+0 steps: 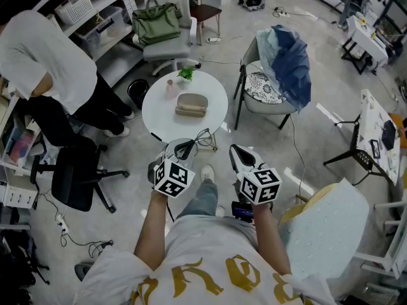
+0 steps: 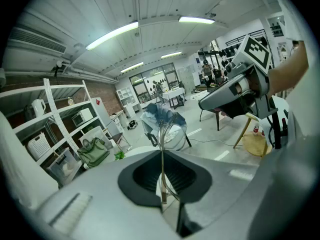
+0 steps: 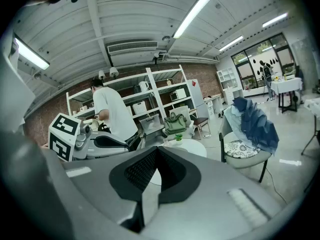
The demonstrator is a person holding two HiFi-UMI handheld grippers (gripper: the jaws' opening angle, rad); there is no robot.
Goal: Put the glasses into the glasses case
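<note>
A closed beige glasses case (image 1: 191, 105) lies near the middle of the round white table (image 1: 156, 116). My left gripper (image 1: 184, 147) hovers at the table's near edge, shut on a temple of the dark thin-framed glasses (image 1: 203, 137), which stick out to its right. In the left gripper view the thin temple (image 2: 161, 171) is pinched between the shut pads and the lens rims (image 2: 167, 129) rise beyond them. My right gripper (image 1: 236, 151) is just right of the left one, off the table's edge, shut with nothing in it. Its pads (image 3: 142, 171) meet.
A small green plant (image 1: 185, 74) and a pinkish item (image 1: 170, 86) stand at the table's far side. A person in a white shirt (image 1: 44, 62) and a black office chair (image 1: 79, 173) are left. A chair with blue cloth (image 1: 286, 62) is right; a green bag (image 1: 156, 23) sits behind.
</note>
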